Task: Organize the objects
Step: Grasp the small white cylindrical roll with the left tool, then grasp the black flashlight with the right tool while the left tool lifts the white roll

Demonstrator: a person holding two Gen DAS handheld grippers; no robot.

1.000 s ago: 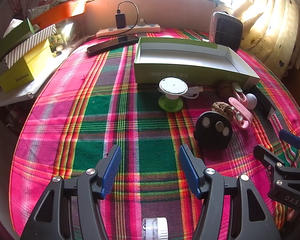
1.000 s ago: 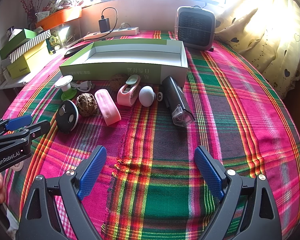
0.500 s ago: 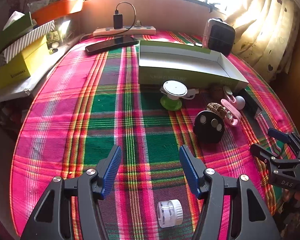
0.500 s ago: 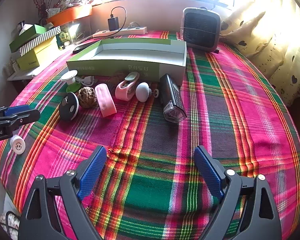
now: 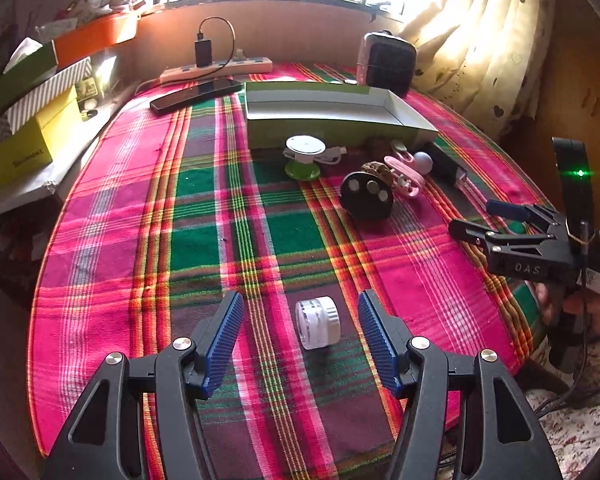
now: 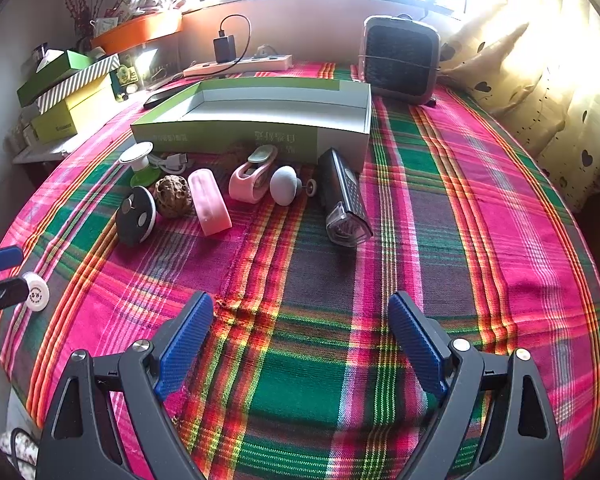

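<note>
An open green box point(image 6: 260, 120) point(image 5: 332, 114) stands at the back of the plaid table. In front of it lie a white-and-green spool point(image 6: 142, 164), a black disc point(image 6: 136, 216) point(image 5: 366, 196), a walnut point(image 6: 174, 196), a pink case point(image 6: 210, 202), a pink clip point(image 6: 254, 176), a grey ball point(image 6: 284, 186) and a black lamp point(image 6: 342, 198). A small white jar point(image 5: 318, 322) point(image 6: 36, 292) lies on the cloth between the fingers of my open left gripper point(image 5: 300, 340). My right gripper point(image 6: 300, 344) is open and empty above the near cloth.
A small black heater point(image 6: 400, 60) stands at the back right. A power strip with a charger point(image 6: 240, 64) and a phone point(image 5: 198, 94) lie behind the box. Stacked boxes point(image 6: 72, 92) sit on a shelf at left. Curtains point(image 6: 540, 60) hang on the right.
Both grippers have pulled back toward the near table edge. The white jar has come into view between my left fingers. Both stay open.
</note>
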